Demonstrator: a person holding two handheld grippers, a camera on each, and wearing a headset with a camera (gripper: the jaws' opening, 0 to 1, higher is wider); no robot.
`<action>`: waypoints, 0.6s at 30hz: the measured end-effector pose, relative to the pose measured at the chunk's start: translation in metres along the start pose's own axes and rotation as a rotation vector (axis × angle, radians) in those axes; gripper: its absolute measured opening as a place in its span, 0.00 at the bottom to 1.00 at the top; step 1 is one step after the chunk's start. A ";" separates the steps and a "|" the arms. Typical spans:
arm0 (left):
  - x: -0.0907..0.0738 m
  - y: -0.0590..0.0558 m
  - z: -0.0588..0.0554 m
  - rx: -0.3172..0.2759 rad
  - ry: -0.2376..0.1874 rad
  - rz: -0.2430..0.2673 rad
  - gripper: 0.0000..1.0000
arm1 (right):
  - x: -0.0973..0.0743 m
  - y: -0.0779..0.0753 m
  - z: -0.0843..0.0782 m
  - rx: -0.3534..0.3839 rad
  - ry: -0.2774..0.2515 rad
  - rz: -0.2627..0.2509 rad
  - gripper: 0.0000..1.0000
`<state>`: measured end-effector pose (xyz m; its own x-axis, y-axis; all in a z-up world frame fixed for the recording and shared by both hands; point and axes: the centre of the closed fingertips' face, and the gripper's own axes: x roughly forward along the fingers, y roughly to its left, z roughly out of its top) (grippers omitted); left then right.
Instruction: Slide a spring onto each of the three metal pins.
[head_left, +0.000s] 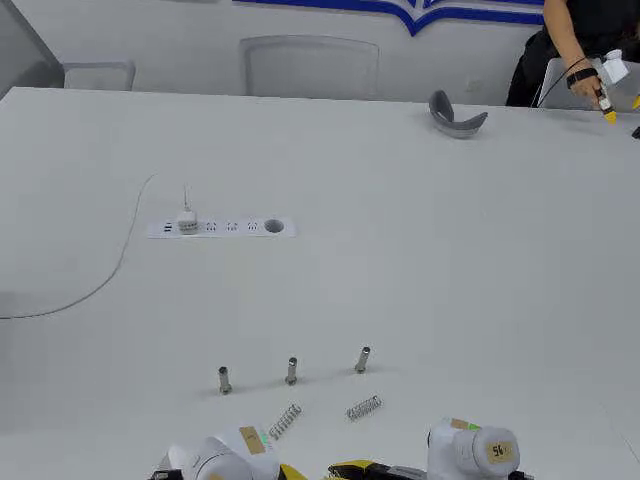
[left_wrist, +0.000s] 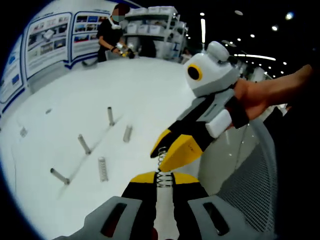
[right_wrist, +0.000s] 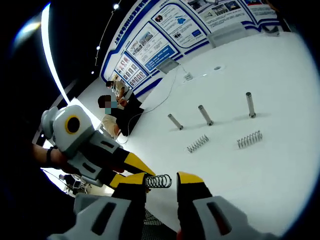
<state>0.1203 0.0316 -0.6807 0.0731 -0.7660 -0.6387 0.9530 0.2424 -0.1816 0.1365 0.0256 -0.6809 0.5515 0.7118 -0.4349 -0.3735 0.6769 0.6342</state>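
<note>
head view: three pins stand in a row on the white table, with two loose springs lying just in front of them.
left gripper view: the left gripper is clamped on one end of a third spring, held off the table. the right gripper meets its other end.
right gripper view: the right gripper's jaws stand apart, with that spring lying across the gap, touching one jaw and just clear of the other.

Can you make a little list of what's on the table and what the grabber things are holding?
pins: three, upright in a row, all bare
loose springs: two, lying flat on the table near the pins
third spring: end pinched in the left gripper fingers
right gripper: fingers open, either side of that spring
</note>
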 end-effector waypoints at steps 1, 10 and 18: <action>0.000 -0.001 0.000 0.007 0.001 -0.002 0.11 | 0.000 0.002 -0.001 0.012 0.001 0.012 0.23; -0.001 0.007 0.000 0.039 0.012 -0.006 0.11 | -0.001 0.012 0.002 0.056 -0.003 0.070 0.14; -0.002 0.011 0.009 0.095 0.004 -0.011 0.11 | -0.003 0.012 0.005 0.040 -0.004 0.070 0.12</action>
<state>0.1337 0.0302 -0.6746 0.0619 -0.7658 -0.6401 0.9773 0.1768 -0.1171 0.1345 0.0312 -0.6684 0.5278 0.7565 -0.3861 -0.3813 0.6173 0.6882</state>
